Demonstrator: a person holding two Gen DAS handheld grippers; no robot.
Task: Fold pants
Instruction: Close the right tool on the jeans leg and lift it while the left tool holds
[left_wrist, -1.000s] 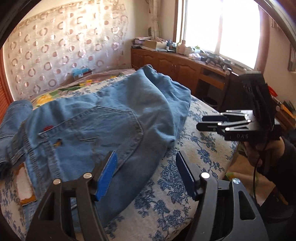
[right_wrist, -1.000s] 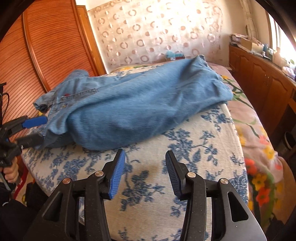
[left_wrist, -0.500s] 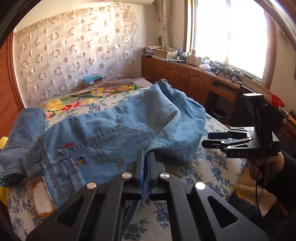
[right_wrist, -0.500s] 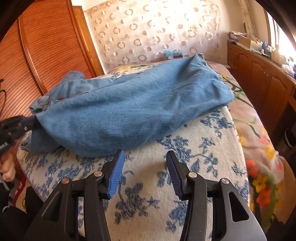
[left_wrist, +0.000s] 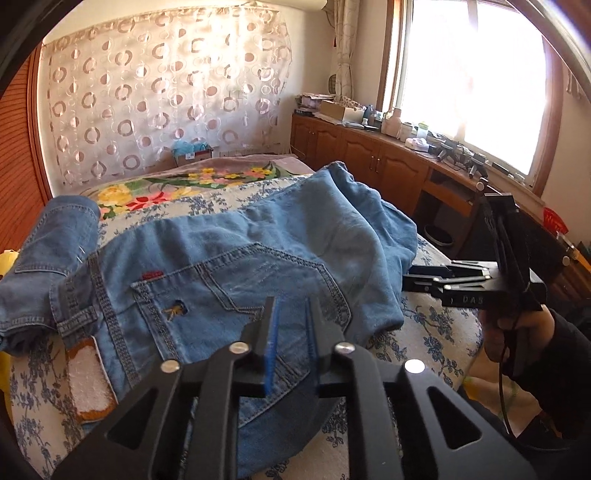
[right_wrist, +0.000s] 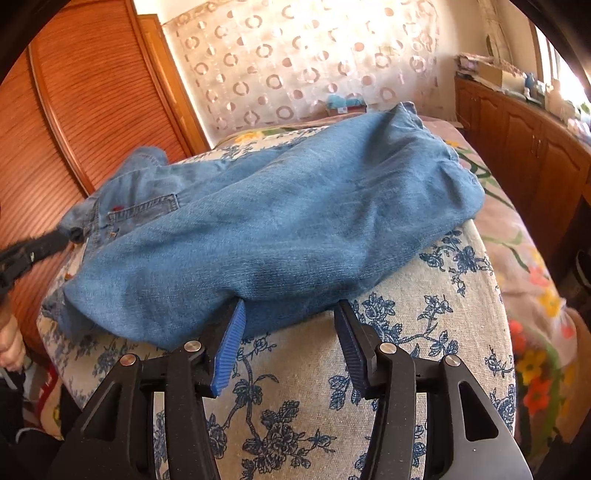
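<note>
Can't really see how much fabric the left gripper (left_wrist: 290, 332) has, since its own black frame blocks the lower edge of the jeans (left_wrist: 236, 266), but its jaws are partly apart with a narrow gap between the blue pads, sitting over denim near the back pocket (left_wrist: 240, 280), so I wouldn't call it a pinch. From the right wrist view that same gripper is just a dark blurry shape at the far left edge, touching the waistband end. The jeans lie crumpled across the blue-flowered bedspread (right_wrist: 424, 332), waist toward the wooden wardrobe (right_wrist: 74, 110), legs bunched toward the window side. The right gripper (right_wrist: 291, 317) is spread wide, held low and level at the near edge of the bed, its left pad (right_wrist: 231, 339) tucked right against the denim fold and the other pad on bare bedspread just beside it. The hand (left_wrist: 517, 332) holding it shows at the right of the left view, sleeve cut off by the frame.
</note>
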